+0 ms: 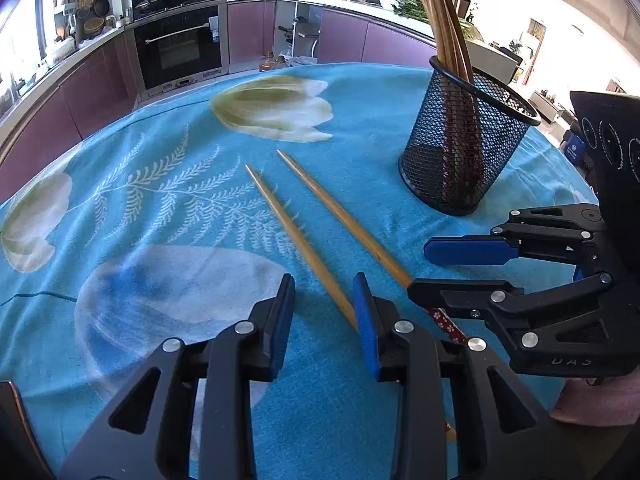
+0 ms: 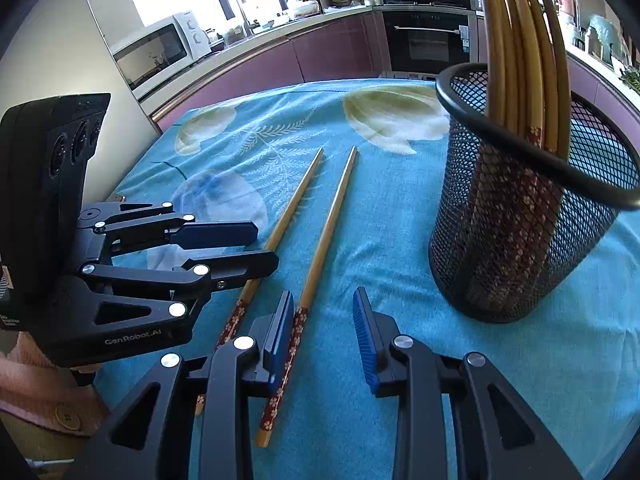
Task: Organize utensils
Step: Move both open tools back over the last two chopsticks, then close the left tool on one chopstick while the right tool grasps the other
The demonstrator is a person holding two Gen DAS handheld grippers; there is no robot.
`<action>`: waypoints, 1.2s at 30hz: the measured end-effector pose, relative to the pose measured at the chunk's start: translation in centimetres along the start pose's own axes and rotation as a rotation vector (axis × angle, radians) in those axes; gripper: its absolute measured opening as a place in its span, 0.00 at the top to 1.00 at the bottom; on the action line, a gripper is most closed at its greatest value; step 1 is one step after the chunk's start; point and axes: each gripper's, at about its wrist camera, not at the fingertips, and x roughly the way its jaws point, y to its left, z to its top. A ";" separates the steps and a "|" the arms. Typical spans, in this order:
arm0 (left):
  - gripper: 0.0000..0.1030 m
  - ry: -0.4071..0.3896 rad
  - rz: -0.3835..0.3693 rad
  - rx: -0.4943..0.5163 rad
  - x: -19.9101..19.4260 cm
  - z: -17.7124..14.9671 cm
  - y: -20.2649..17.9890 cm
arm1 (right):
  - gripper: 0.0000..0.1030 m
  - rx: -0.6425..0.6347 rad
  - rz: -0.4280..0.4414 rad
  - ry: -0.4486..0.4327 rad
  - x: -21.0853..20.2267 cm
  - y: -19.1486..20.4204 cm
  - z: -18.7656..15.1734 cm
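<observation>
Two loose chopsticks on the blue cloth, both grippers low over their patterned ends.

The left chopstick (image 2: 280, 236) and right chopstick (image 2: 320, 264) lie nearly parallel on the tablecloth (image 2: 400, 360), tapered bamboo tips pointing away from the grippers, red flower-patterned butts toward them. The left gripper (image 1: 324, 312) has its jaws apart and grips nothing: the left chopstick runs just inside its right pad, contact unclear. The right gripper (image 2: 324, 332) is likewise parted and empty, the right chopstick's patterned end lying by its left pad. Ahead and to the right of both stands a round black wire-mesh holder (image 2: 532, 216), upright on the cloth, holding a bundle of chopsticks (image 2: 520, 60) butt-down, tips leaning out above the rim.
</observation>
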 end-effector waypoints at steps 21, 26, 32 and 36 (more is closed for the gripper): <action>0.86 0.005 -0.019 -0.076 0.8 1.0 2.0 | 0.92 0.023 -0.012 -0.024 2.0 -0.1 2.3; 0.88 0.003 -0.017 -0.091 0.3 0.5 1.8 | 0.95 0.063 0.010 -0.039 1.5 -0.6 1.7; 0.90 0.007 -0.025 -0.085 -0.1 0.0 1.2 | 0.95 0.043 0.044 -0.050 0.6 0.1 1.5; 0.92 0.013 -0.039 -0.063 -0.4 -0.4 0.4 | 0.95 0.016 0.057 -0.041 0.4 0.8 1.4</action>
